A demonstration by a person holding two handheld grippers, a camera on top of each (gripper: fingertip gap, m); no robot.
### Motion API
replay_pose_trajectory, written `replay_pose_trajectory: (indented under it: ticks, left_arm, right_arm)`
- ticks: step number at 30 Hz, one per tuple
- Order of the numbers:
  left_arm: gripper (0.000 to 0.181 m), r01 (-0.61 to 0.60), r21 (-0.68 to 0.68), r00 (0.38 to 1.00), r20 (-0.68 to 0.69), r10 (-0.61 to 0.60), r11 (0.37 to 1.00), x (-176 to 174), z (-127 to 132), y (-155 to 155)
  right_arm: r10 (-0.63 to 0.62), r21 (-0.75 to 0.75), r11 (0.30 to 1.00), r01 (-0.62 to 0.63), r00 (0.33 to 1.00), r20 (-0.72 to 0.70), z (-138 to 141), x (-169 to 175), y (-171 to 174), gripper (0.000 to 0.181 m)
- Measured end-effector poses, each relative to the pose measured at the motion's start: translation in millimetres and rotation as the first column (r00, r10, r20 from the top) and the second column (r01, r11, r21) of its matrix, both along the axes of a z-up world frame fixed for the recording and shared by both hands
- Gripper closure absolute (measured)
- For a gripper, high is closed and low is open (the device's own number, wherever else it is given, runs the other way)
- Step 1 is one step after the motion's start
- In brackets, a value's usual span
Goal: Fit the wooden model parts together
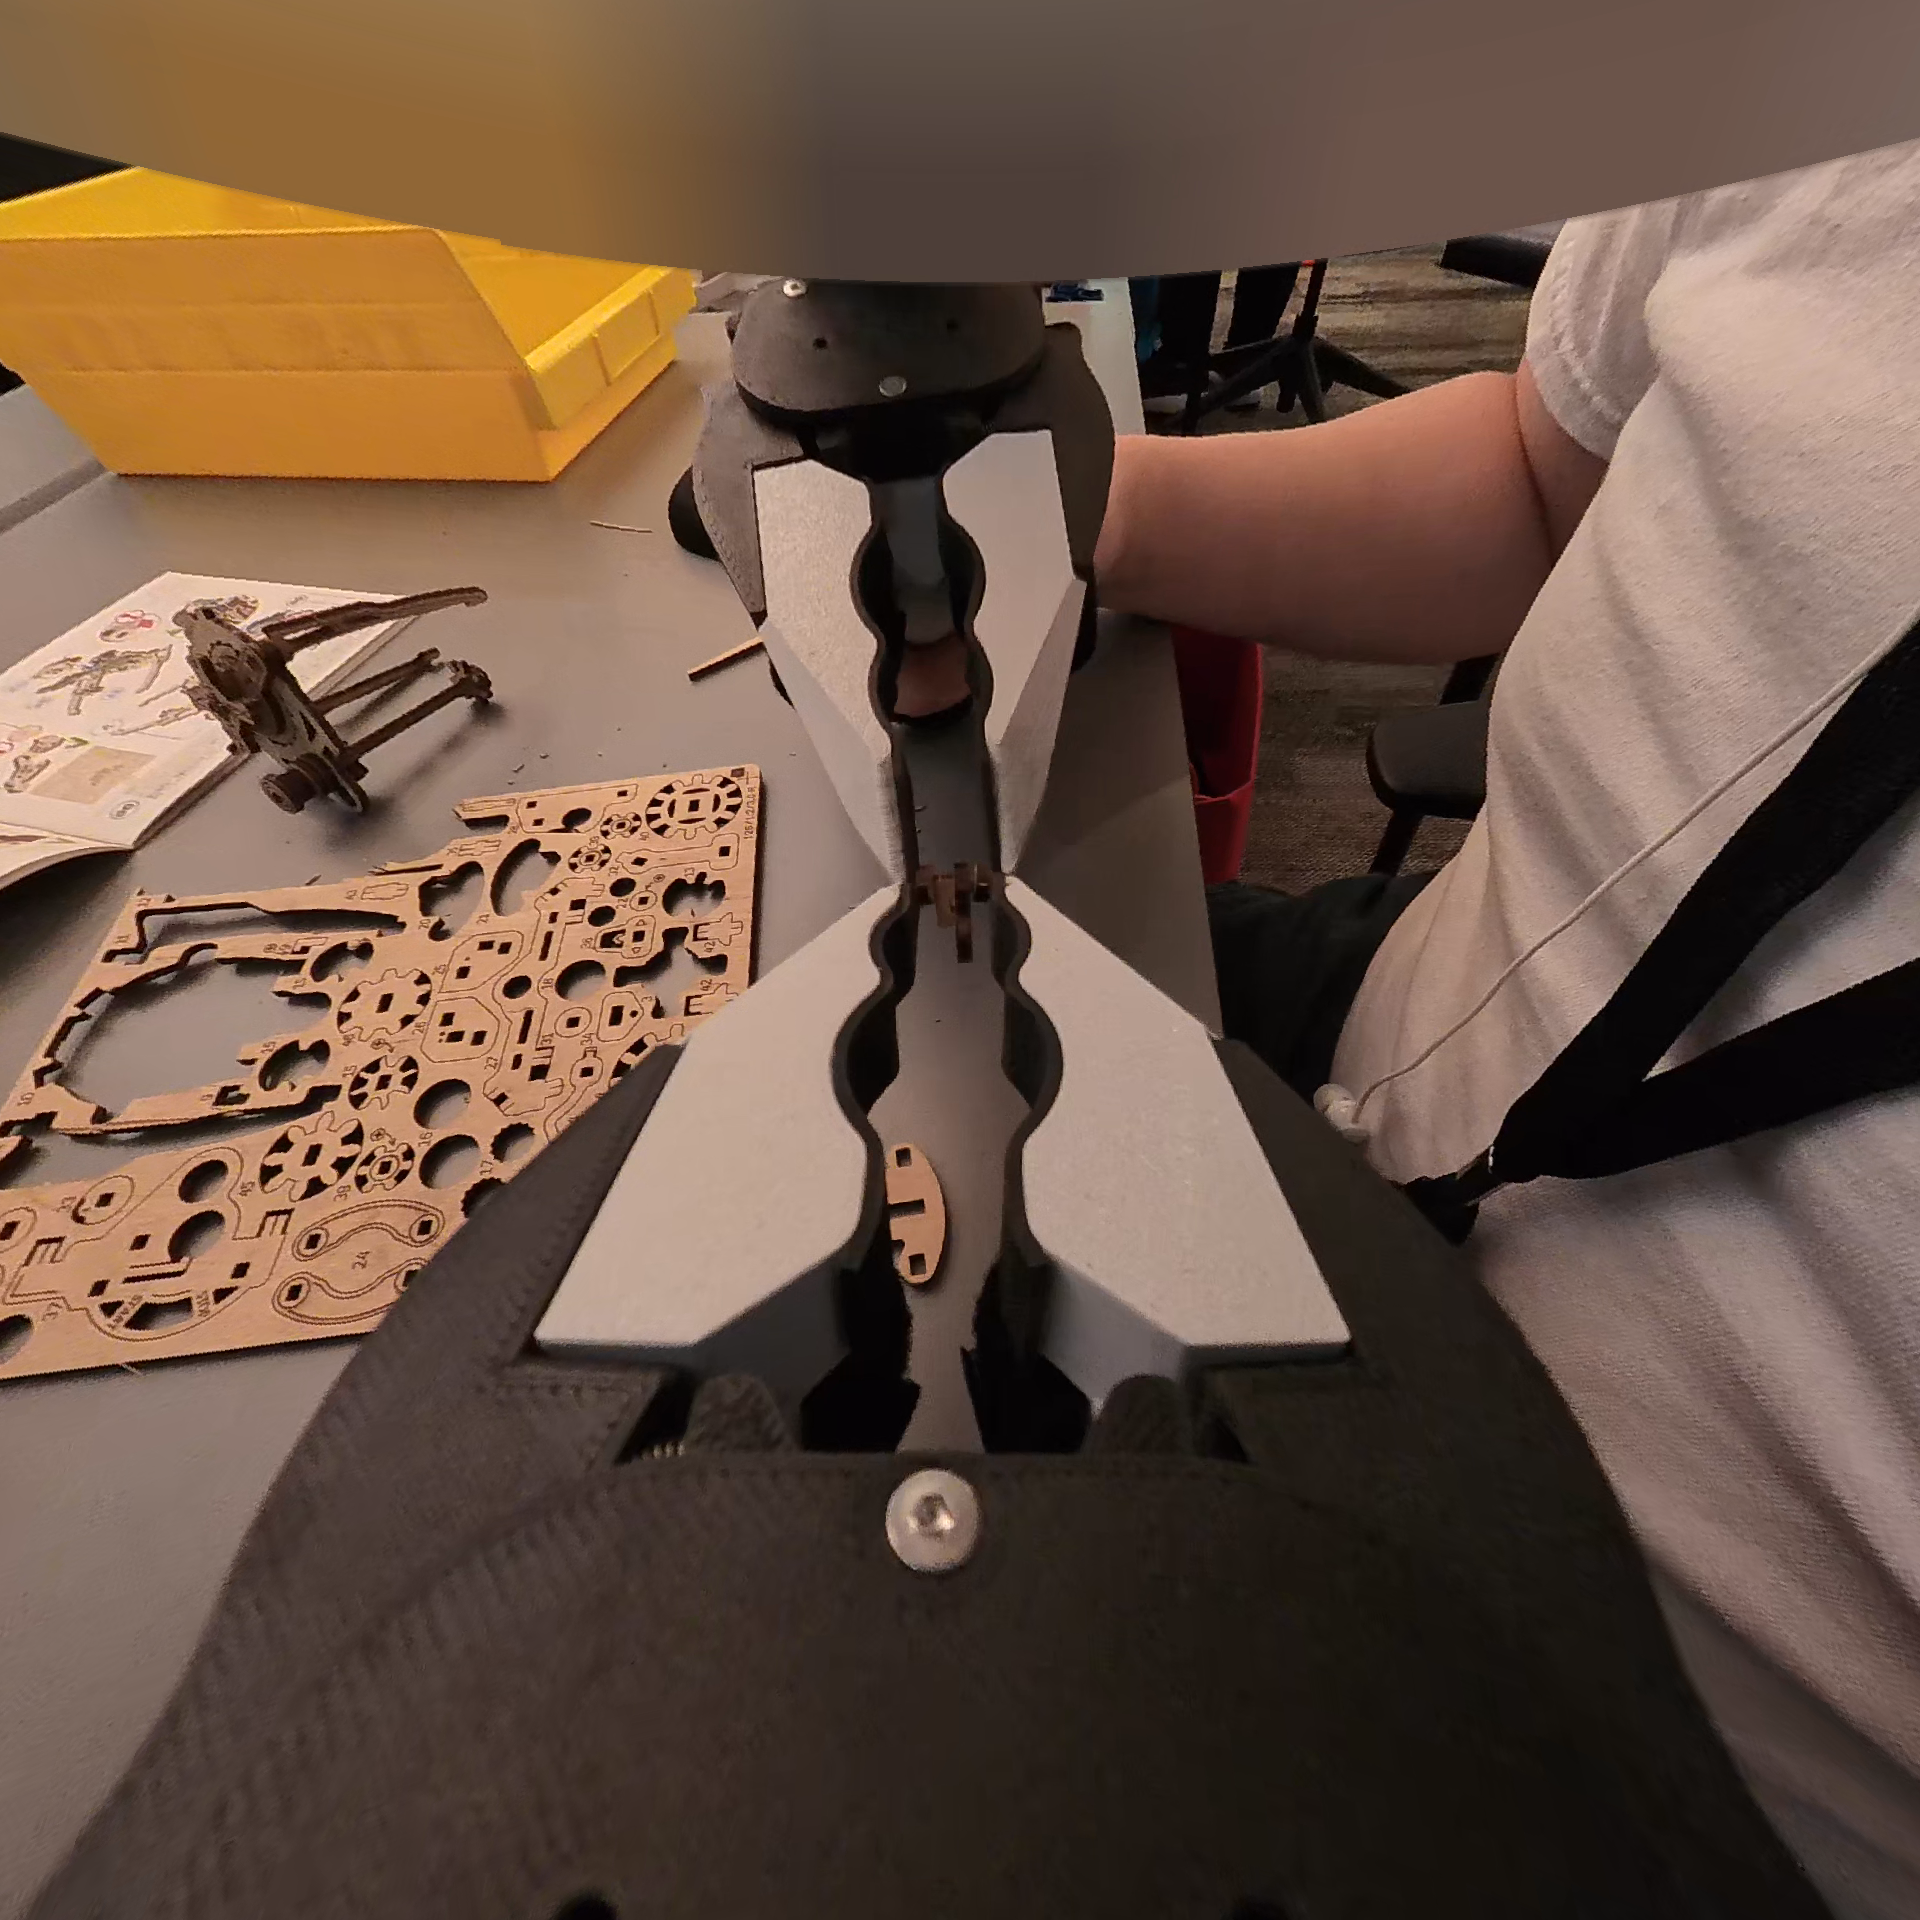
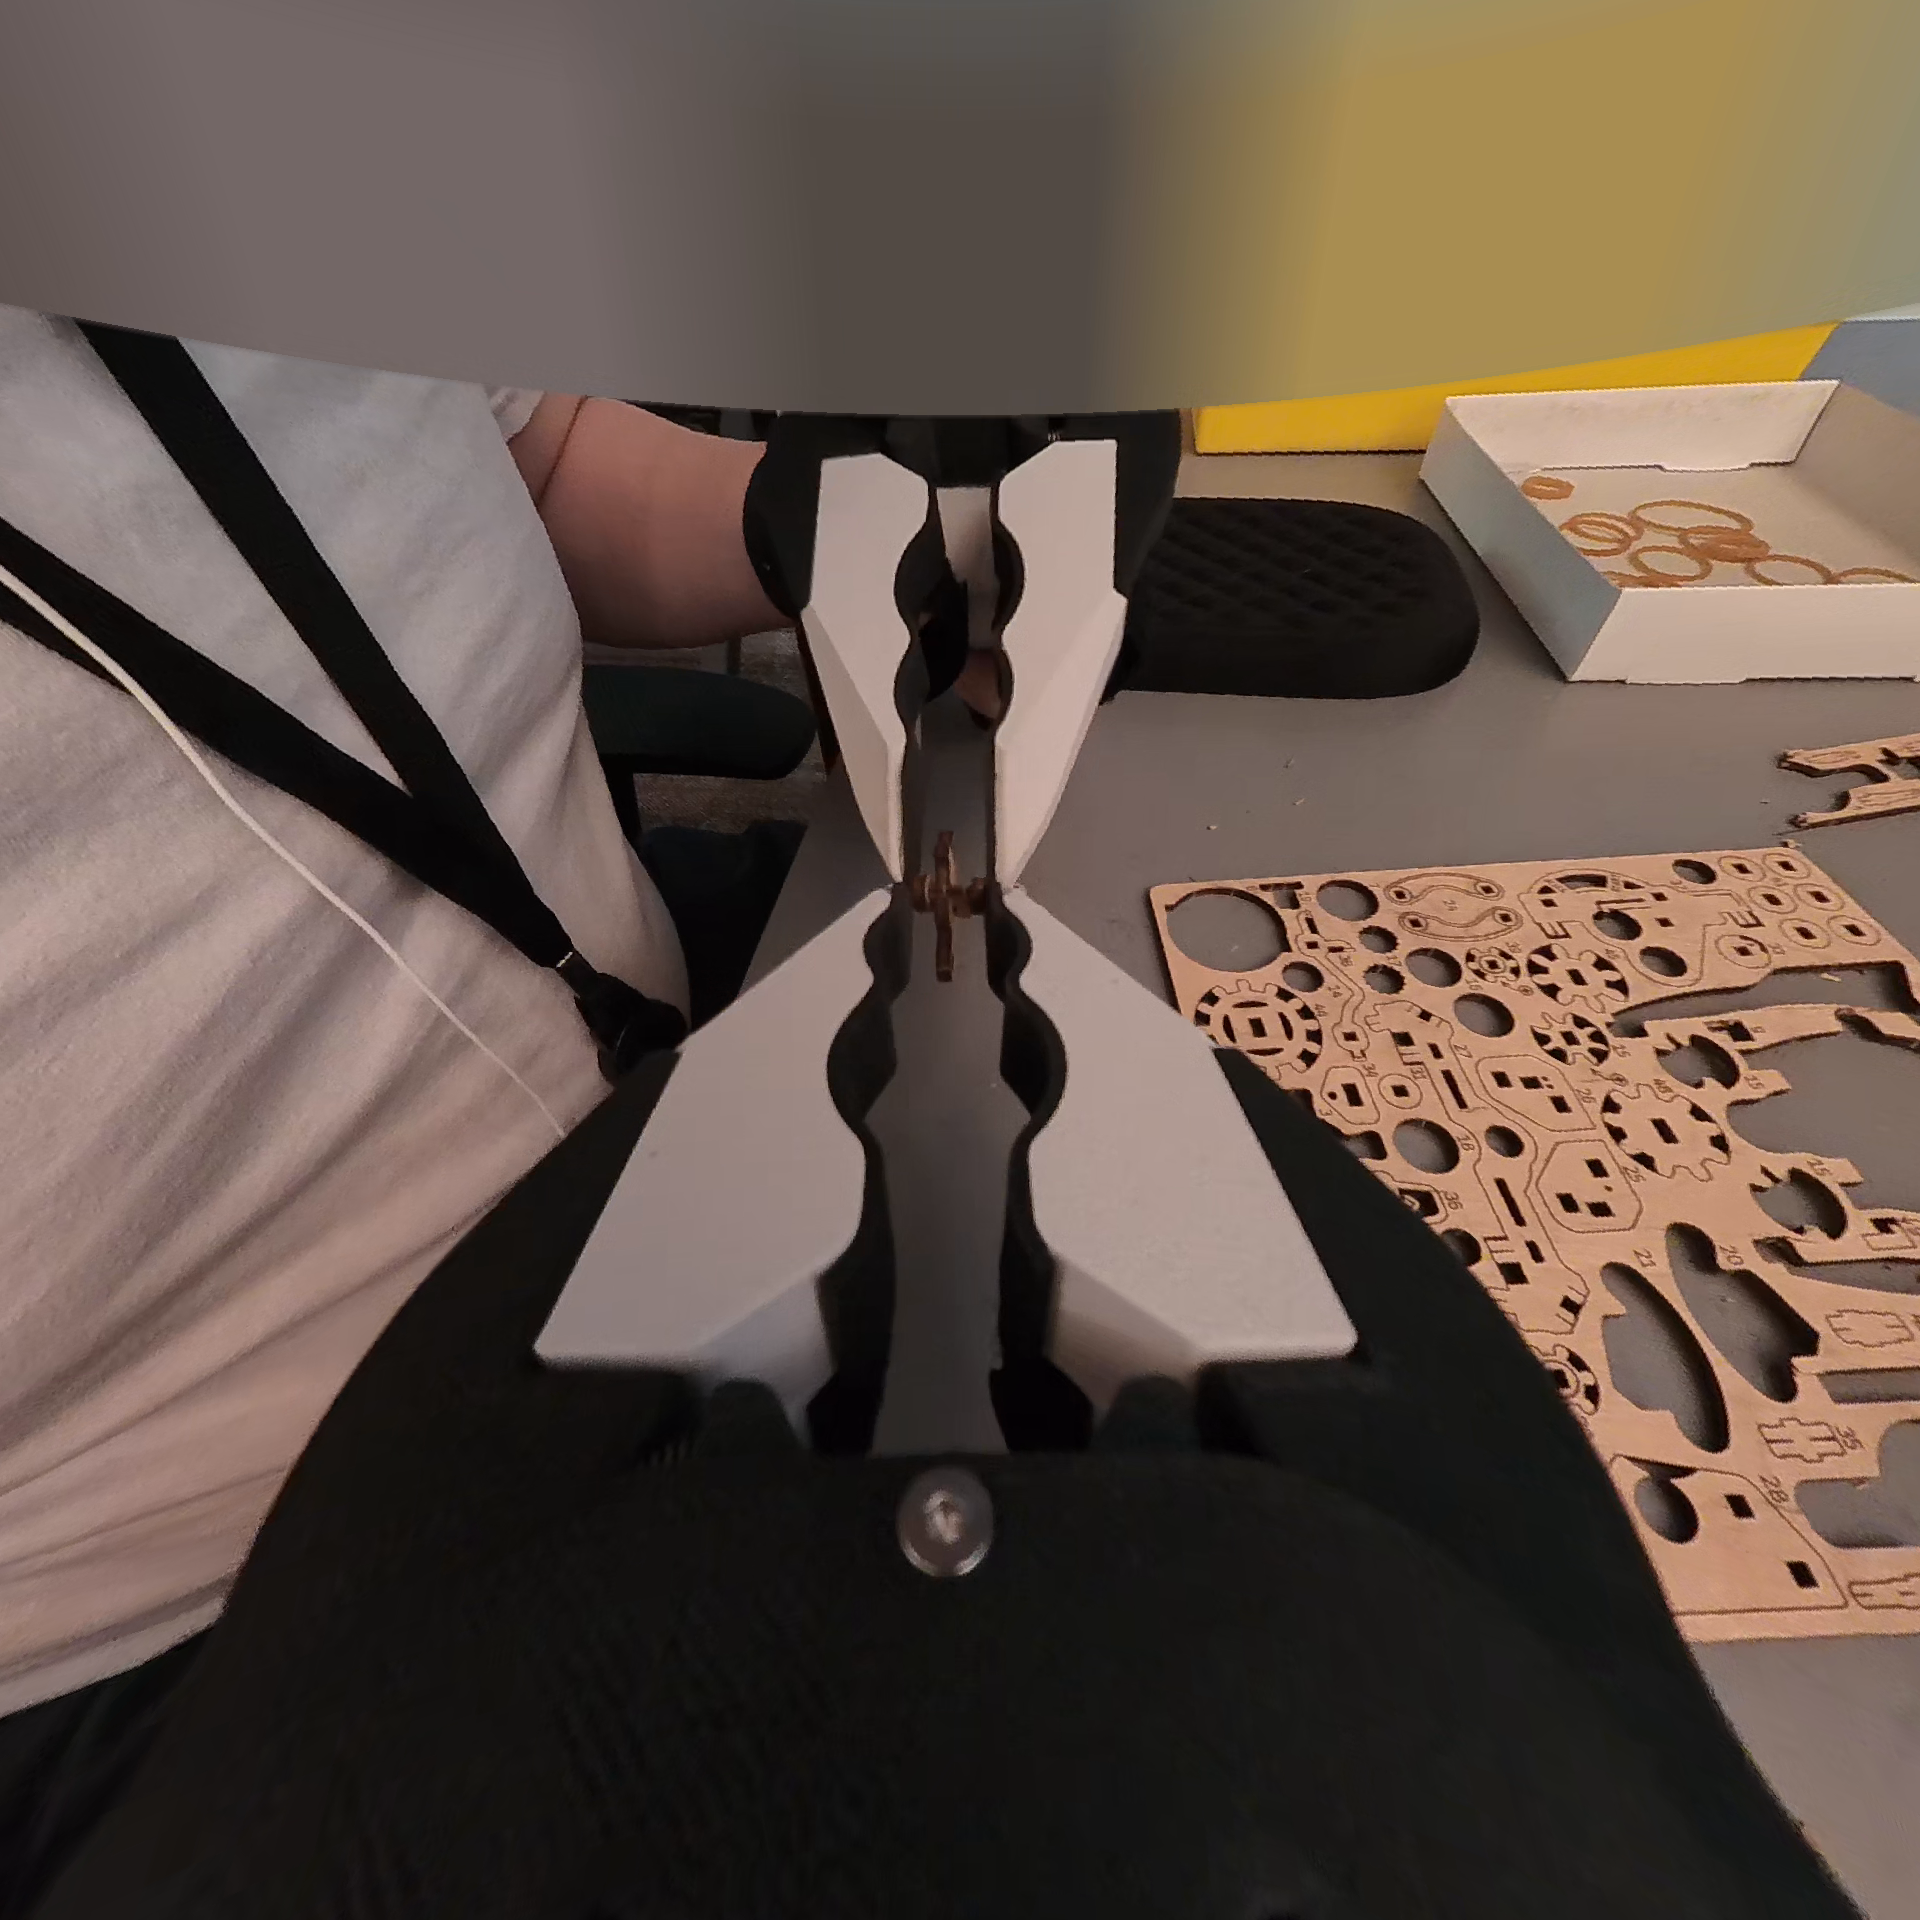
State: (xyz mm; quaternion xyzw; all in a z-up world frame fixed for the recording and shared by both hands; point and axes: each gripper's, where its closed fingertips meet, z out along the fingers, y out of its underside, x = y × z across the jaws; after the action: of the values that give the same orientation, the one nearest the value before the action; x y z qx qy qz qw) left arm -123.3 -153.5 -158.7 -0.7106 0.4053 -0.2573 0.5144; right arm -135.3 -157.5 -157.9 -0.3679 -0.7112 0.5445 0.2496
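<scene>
You hold the two tools tip to tip, above the tabletop [image 1: 582,665]. Your left tool [image 1: 951,883] is pinched narrow on a small dark wooden part [image 1: 948,902]. Your right tool [image 2: 948,883] is pinched narrow on a tiny gear piece [image 2: 943,906]. They meet head-on so one part can slide into the other. The cut-out wooden sheet [image 1: 436,1039] lies off to the left tool's left side.

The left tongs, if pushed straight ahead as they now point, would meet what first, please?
Almost at once, the small brown wooden gear assembly at the left tongs' tips, then the opposing grey-fingered right tongs, tip to tip; exact depth is unclear.
</scene>
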Motion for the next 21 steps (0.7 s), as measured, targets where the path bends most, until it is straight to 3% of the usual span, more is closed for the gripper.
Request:
replay_pose_trajectory:
  ticks: [21]
  left_arm:
    - [0.17, 0.023, 0.053, 0.998, -0.058, -0.02, 0.998, 2.2, -4.0, -4.6]
  right_arm:
    - [0.015, 0.074, 0.997, -0.013, 1.0, -0.022, -3.8, 2.5, -4.7, 0.171]
